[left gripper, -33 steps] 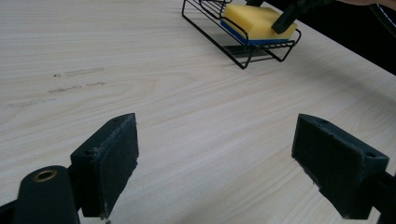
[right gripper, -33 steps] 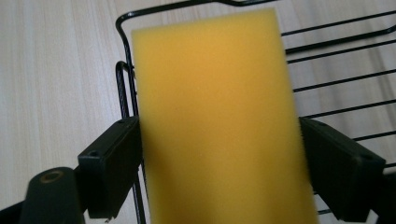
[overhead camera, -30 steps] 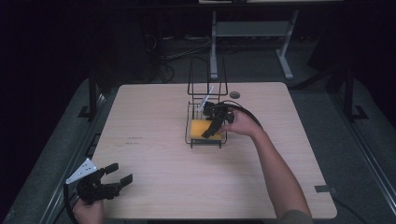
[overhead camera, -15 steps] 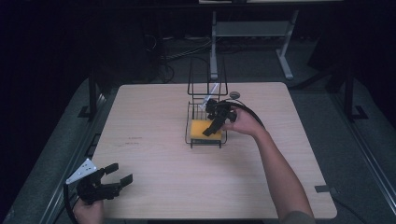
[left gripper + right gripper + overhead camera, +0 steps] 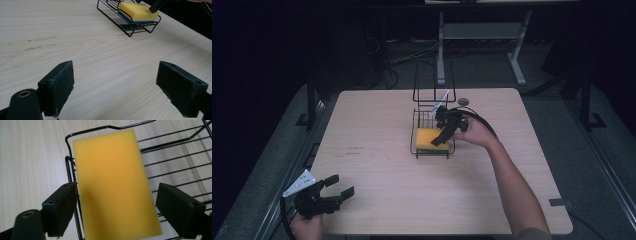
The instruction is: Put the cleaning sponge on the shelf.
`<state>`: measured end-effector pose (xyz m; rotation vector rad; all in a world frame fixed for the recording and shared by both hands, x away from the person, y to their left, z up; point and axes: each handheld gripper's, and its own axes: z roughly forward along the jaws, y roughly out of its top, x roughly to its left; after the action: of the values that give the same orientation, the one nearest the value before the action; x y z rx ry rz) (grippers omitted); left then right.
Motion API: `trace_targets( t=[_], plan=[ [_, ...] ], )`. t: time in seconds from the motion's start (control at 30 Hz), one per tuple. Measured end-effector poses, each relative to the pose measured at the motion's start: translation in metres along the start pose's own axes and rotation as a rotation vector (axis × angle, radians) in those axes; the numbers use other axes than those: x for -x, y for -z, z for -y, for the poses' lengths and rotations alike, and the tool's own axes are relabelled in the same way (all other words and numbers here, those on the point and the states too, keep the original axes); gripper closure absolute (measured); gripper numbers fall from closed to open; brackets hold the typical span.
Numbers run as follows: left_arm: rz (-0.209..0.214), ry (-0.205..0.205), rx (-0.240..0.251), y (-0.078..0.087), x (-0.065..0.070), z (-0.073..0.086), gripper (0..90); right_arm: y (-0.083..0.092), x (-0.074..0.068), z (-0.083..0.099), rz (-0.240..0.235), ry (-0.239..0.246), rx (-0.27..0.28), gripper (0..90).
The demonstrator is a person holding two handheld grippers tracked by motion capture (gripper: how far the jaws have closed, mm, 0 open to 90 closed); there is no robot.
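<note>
Right hand-held gripper (image 5: pixel 113 202) is held wide open above yellow sponge (image 5: pixel 113 182), nothing gripped; sponge lies in wire rack (image 5: pixel 424 117) at tabletop (image 5: pixel 377 125) centre. Left hand-held gripper (image 5: pixel 339 187), open, empty, sits at 7 o'clock. Room dark.

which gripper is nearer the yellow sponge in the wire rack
Right. The right gripper hangs open directly over the sponge in the wire rack; the left gripper sits open far off at the table's near-left corner.

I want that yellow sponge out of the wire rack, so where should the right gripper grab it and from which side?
Grip the sponge across its two long edges, from straight above. It lies flat in the wire rack, and the open right gripper already straddles its width.
</note>
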<state>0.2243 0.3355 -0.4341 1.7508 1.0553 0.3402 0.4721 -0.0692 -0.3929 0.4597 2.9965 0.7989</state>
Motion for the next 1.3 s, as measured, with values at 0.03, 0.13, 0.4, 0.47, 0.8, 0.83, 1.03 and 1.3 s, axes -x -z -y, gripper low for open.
trace_targets(
  t=[0.03,0.13,0.4,0.47,0.8,0.83,1.03,1.3],
  plan=[
    [-0.001,0.001,-0.001,0.0,0.0,0.0,14.0,0.001,0.0,0.002,0.002,-0.007,-0.003,16.5],
    [0.001,-0.001,-0.002,-0.001,0.0,0.0,14.1,0.002,0.001,0.004,0.008,-0.017,-0.004,16.6],
    [0.001,0.0,-0.003,-0.002,0.001,0.0,14.0,0.008,0.004,0.011,0.008,-0.036,0.008,16.5],
    [0.002,-0.001,-0.003,-0.002,0.002,0.0,14.0,0.01,0.004,0.012,0.01,-0.044,0.01,16.5],
    [0.006,-0.005,-0.009,-0.005,0.004,-0.001,14.0,0.012,0.005,0.023,0.015,-0.052,0.038,16.6],
    [0.006,-0.005,-0.009,-0.005,0.004,-0.001,14.0,0.013,0.006,0.024,0.016,-0.052,0.04,16.6],
    [0.005,-0.006,-0.009,-0.005,0.004,-0.001,14.0,0.021,0.007,0.036,0.024,-0.092,0.04,16.5],
    [0.005,-0.006,-0.014,-0.006,0.004,-0.001,14.0,0.026,0.007,0.053,0.041,-0.107,0.054,16.6]
  ],
)
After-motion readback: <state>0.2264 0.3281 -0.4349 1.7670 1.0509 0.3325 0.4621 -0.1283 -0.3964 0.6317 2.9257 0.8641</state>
